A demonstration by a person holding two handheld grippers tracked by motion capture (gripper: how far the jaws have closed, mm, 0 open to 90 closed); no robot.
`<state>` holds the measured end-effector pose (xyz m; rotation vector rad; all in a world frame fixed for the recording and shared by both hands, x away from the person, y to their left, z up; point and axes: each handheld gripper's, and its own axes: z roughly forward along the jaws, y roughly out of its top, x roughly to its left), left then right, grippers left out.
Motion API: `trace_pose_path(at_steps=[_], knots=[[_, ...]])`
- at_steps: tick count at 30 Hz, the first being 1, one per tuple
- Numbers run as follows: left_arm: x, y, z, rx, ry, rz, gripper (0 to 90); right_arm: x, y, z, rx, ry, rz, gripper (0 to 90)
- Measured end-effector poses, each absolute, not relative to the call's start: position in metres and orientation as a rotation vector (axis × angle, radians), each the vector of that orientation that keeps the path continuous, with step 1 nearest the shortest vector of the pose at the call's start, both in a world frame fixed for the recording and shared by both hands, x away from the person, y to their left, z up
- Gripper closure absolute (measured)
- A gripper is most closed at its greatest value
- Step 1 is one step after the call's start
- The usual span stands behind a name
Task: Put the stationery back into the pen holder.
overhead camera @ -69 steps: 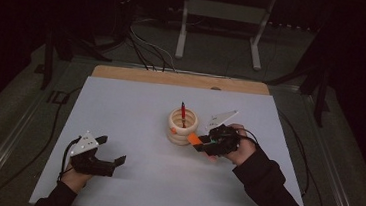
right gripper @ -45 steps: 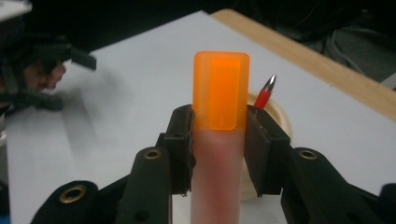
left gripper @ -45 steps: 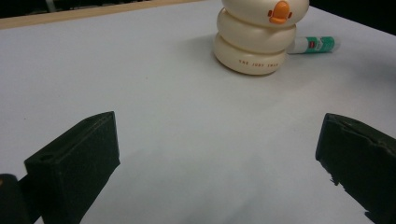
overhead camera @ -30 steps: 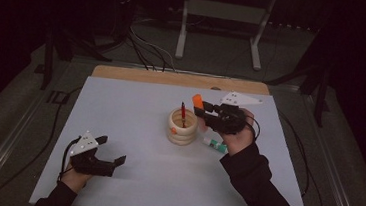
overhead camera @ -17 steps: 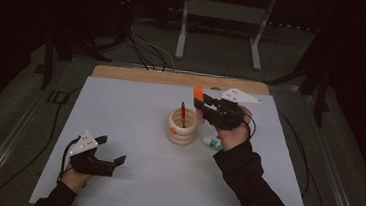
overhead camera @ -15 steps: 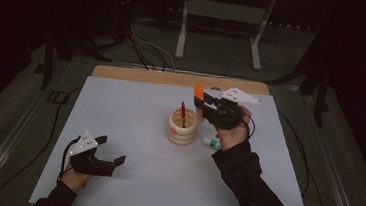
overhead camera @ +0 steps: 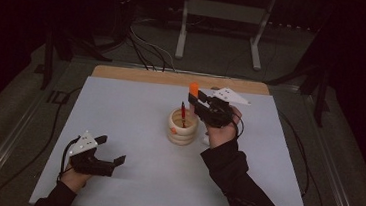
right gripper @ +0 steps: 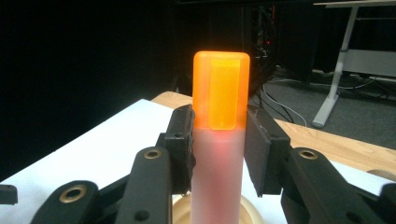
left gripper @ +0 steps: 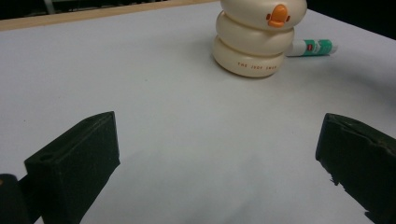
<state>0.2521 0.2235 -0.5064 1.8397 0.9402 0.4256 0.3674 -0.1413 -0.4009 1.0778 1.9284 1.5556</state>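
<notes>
A cream holder (overhead camera: 182, 129) made of stacked rings stands mid-table with a red pen (overhead camera: 182, 112) upright in it. In the left gripper view the holder (left gripper: 254, 42) has an orange beak on its side. My right gripper (overhead camera: 198, 102) hovers just right of the holder's top, shut on a highlighter (right gripper: 218, 154) with an orange cap (overhead camera: 193, 89), held upright. The holder's rim (right gripper: 248, 213) lies just below it. My left gripper (overhead camera: 111, 150) rests open at the front left of the white table (overhead camera: 120, 107), its jaws (left gripper: 219, 154) wide apart with nothing between them.
A glue stick (left gripper: 312, 47) with a green label lies on the table just right of the holder. A wooden strip (overhead camera: 173, 78) runs along the table's far edge. Cables and a desk frame (overhead camera: 223, 16) stand on the floor beyond.
My right gripper lifted the highlighter off the table, turned it upright and carried it left and slightly down toward the holder's top. The left gripper has stayed put.
</notes>
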Motion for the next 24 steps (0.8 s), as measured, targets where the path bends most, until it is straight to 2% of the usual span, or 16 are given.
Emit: trace_pose_path(at_steps=[24], knots=[[0.252, 0.224, -0.506, 1.835, 0.938, 0.423, 0.3, 0.376, -0.124, -0.435, 1.163, 1.907, 1.517, 64.6]])
